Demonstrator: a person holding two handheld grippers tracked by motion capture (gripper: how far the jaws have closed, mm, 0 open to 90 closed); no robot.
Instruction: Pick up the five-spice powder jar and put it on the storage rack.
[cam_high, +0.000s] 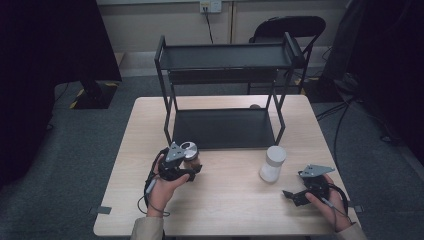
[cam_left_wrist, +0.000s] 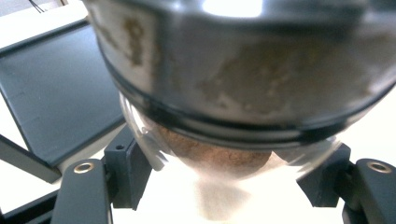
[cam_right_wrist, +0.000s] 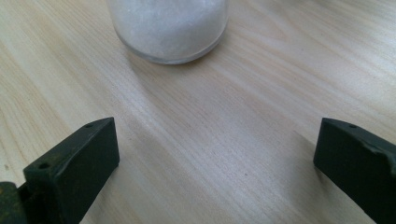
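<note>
Left tongs (cam_high: 192, 167): closed on the glass body of a jar of brown powder (cam_high: 190, 154), one jaw on each side of it, as the left gripper view confirms (cam_left_wrist: 224, 154). The jar has a silver lid (cam_high: 189, 148) and is tilted toward the camera on the tongs. It sits just in front of the black two-tier rack (cam_high: 225, 90), whose lower shelf (cam_left_wrist: 51, 98) lies immediately beyond the left tongs.

Right tongs (cam_high: 295, 196): jaws spread wide, holding nothing, low over the wooden counter (cam_high: 225, 200). A jar of white powder (cam_high: 272, 164) stands upright on the counter just ahead of the right tongs, clear of both jaws; its base shows in the right gripper view (cam_right_wrist: 168, 28). The two jars are well apart.
</note>
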